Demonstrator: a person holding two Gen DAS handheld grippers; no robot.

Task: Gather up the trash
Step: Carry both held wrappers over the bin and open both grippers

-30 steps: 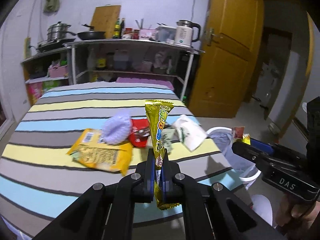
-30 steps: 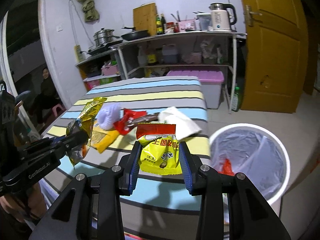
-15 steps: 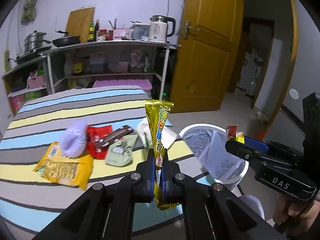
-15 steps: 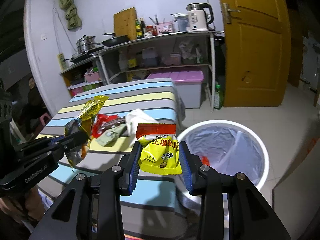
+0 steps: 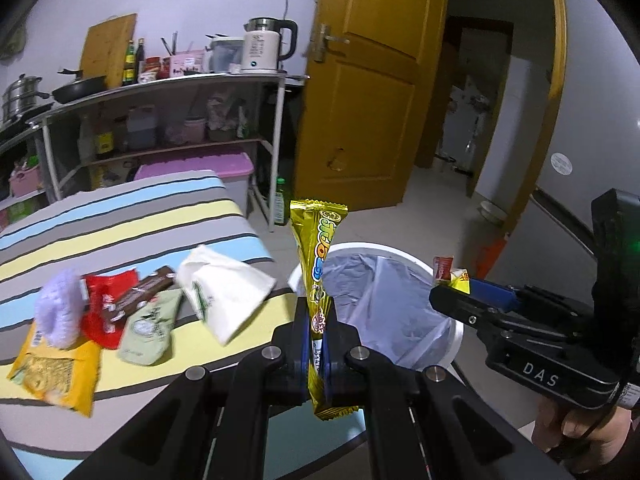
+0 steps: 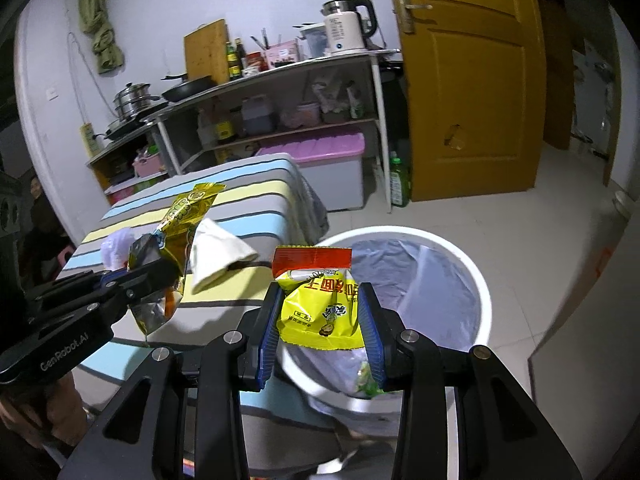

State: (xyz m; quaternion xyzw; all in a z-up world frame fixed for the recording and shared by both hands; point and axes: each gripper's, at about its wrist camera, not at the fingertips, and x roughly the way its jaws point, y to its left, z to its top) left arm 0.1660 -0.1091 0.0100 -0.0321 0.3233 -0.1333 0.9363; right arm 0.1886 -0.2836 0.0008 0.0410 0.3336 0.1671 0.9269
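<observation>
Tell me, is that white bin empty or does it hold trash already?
Nearly empty. The bin has a liner that is mostly bare; only a small greenish scrap shows near its bottom. The rest is hidden behind the right gripper.

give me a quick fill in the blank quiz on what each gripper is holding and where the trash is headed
1. The left gripper is shut on a long ____ wrapper.
2. The right gripper grips a yellow packet with a ____ top strip.
3. The white bin is lined with a ____ bag.
4. The white tissue pack lies on the ____ tablecloth.

Missing words: gold; red; plastic; striped
</observation>
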